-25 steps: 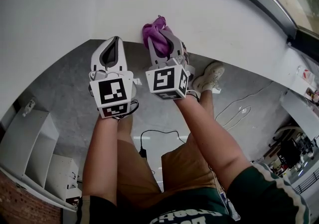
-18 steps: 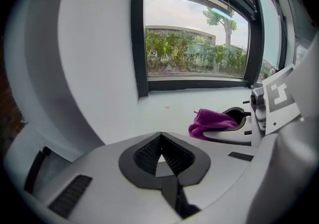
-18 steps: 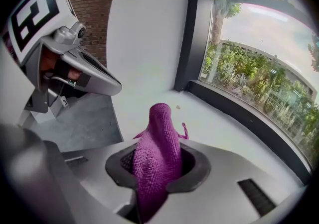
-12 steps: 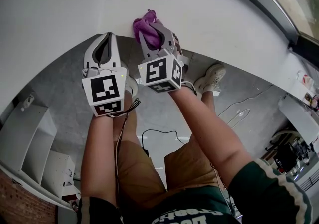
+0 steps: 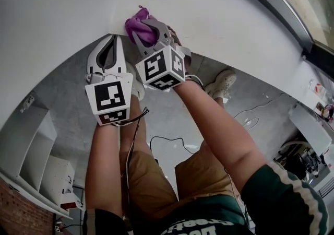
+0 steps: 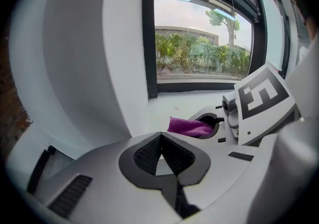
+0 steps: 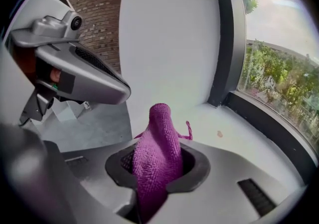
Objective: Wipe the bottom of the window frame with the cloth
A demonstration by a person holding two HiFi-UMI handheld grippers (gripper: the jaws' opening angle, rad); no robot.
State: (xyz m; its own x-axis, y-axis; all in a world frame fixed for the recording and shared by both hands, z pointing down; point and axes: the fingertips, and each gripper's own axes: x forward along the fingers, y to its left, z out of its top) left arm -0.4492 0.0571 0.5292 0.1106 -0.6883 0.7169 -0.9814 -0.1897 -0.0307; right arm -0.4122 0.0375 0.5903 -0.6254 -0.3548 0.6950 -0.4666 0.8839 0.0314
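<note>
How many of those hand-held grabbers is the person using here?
2. The left gripper is at the head view's left, shut with nothing in it. The right gripper is right beside it, shut on the purple cloth.

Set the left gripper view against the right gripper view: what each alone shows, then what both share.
Only the left gripper view: the left gripper head-on, jaws shut on nothing, and the black-and-white marker cube on the right gripper. Only the right gripper view: the right gripper's pads pinching the purple woven cloth, and the left gripper's small round camera. Both: that cloth, the white sill, the dark window frame, greenery outside.
</note>
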